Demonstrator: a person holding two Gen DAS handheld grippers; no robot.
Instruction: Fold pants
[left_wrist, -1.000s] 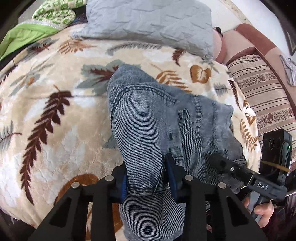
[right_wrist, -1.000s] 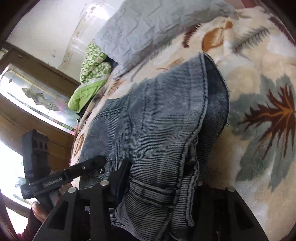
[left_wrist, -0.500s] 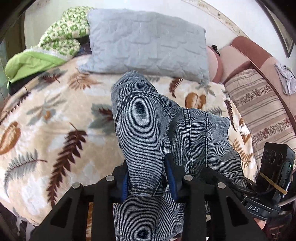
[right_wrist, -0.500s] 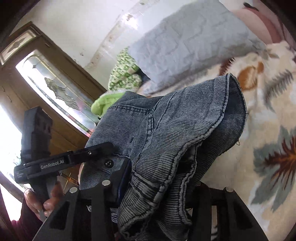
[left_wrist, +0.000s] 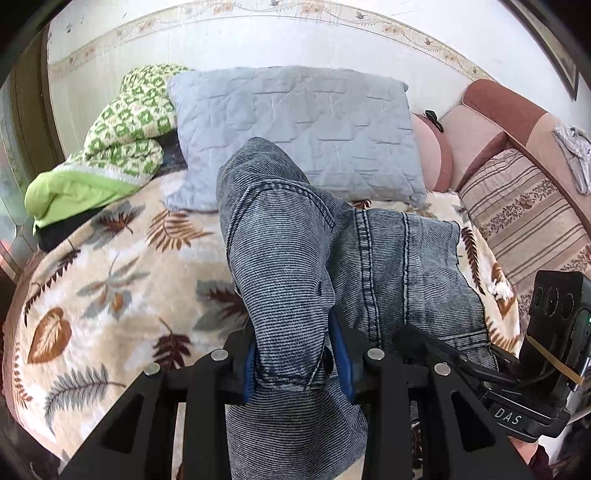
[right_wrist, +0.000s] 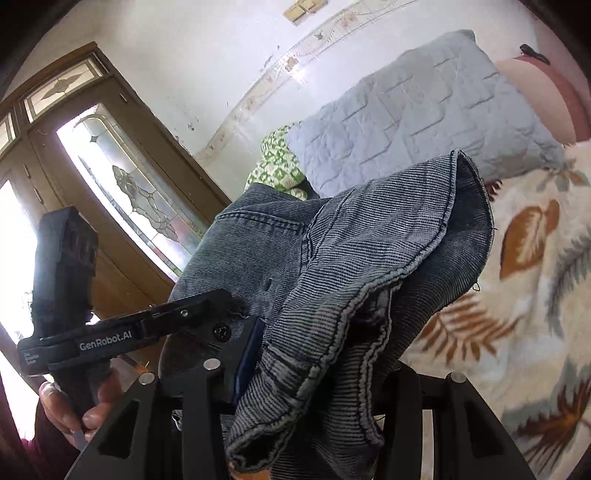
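Both grippers hold the pants (left_wrist: 295, 266) for us. Our left gripper (left_wrist: 295, 363) has its blue pads (left_wrist: 343, 362) pressed on a bunched fold of the grey-blue denim, jaws narrowed around it. Our right gripper (right_wrist: 314, 373) is clamped on a thick roll of hem and seam; one blue pad (right_wrist: 251, 354) shows at the cloth's left side, the other is buried under fabric.

We take the grey quilted pillow (left_wrist: 295, 129) as our landmark. The pants hang in front of it, lifted off the leaf-patterned blanket (left_wrist: 103, 288), with a stitched seam running down the near side. Left of the pillow lies a green and white checked quilt (left_wrist: 136, 122) over a bright green cloth (left_wrist: 70, 188). Right of the pillow we see a pink and brown cushion (left_wrist: 436, 151), and beyond that a striped sofa seat (left_wrist: 524, 214).

Writing we can read: "DAS" in white on the body of our right gripper, seen from the left wrist view, and "GenRobot.AI" on the body of our left gripper, seen from the right wrist view, with smaller print beside it too fine to read. A hand (right_wrist: 74, 410) grips that handle. Behind it, far left of the pillow, stands a wooden door with leaded glass (right_wrist: 136, 192).
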